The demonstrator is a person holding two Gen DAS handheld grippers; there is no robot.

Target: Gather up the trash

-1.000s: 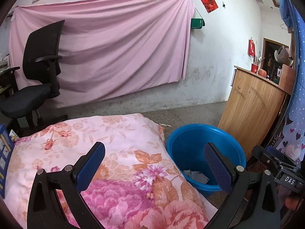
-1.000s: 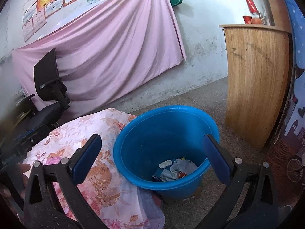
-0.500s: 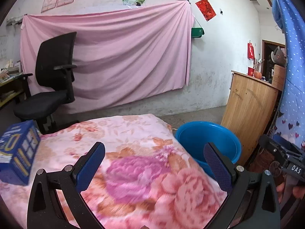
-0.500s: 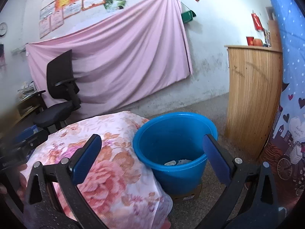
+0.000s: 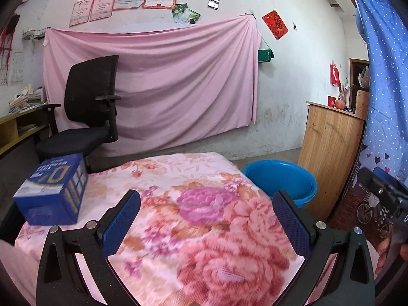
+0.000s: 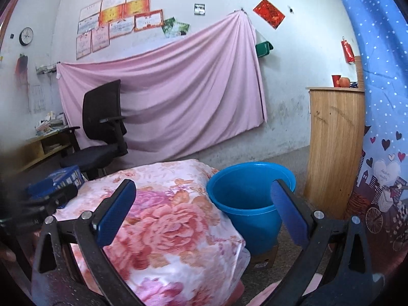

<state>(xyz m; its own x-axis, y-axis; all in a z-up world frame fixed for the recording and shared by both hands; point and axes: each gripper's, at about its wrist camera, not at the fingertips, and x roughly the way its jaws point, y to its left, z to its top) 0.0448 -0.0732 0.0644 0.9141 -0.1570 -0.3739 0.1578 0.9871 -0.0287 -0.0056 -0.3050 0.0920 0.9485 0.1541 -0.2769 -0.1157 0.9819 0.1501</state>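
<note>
Box (image 5: 52, 190) sat off to the far left on the table (image 5: 204, 216), way closer to left gripper (image 5: 206, 219) than right gripper (image 6: 204, 216), both gaping wide with nothing held.

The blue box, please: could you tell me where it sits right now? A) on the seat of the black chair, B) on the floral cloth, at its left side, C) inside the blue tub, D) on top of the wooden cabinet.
B: the blue box rests on the floral cloth near its left edge, apart from the blue tub, and neither pair of tongs holds it.
</note>
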